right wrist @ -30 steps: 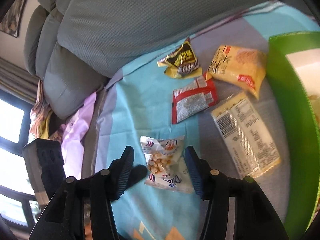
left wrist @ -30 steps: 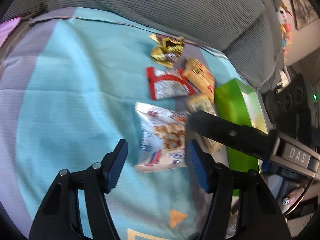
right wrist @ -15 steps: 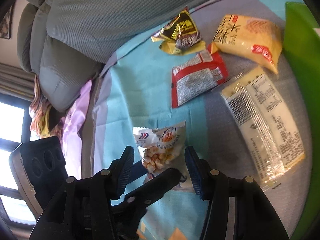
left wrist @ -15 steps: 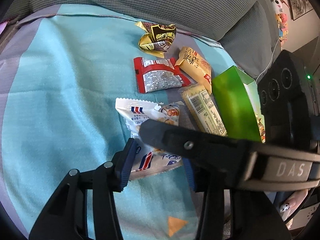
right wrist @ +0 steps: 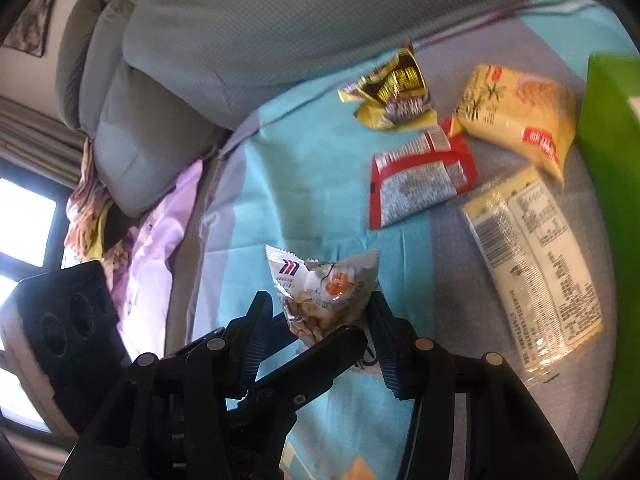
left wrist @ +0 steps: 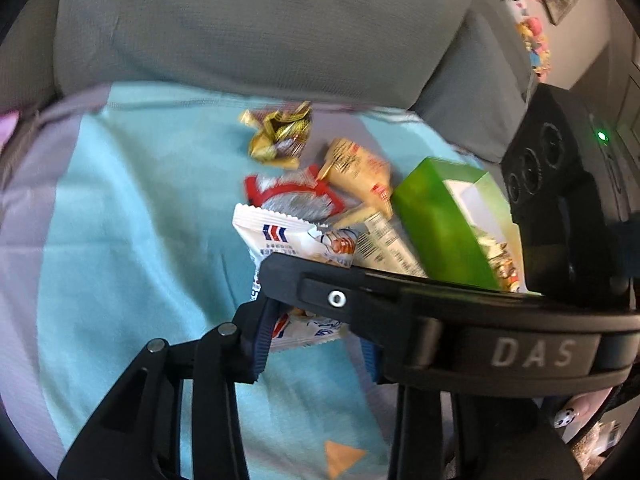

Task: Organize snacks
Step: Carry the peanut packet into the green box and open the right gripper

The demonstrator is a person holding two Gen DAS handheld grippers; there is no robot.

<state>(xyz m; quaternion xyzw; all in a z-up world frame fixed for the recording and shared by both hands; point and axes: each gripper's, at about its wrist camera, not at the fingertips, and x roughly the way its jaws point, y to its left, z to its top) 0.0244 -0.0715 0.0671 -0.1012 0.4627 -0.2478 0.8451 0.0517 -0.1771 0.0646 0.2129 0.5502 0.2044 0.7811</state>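
On the blue sofa cover [right wrist: 320,184], both grippers angle down: left gripper [left wrist: 316,344] closing on white snack packet [right wrist: 324,288], apparently gripping; right gripper [right wrist: 320,340] closing, pads astride.

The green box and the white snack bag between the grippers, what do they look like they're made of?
Green box: probably thin card with a smooth, slightly glossy coat; it has flat walls, a crisp folded edge and a pale inside. White snack bag: looks like thin plastic film, shiny and crinkled, with a serrated top seal and a clear part showing the pieces inside.
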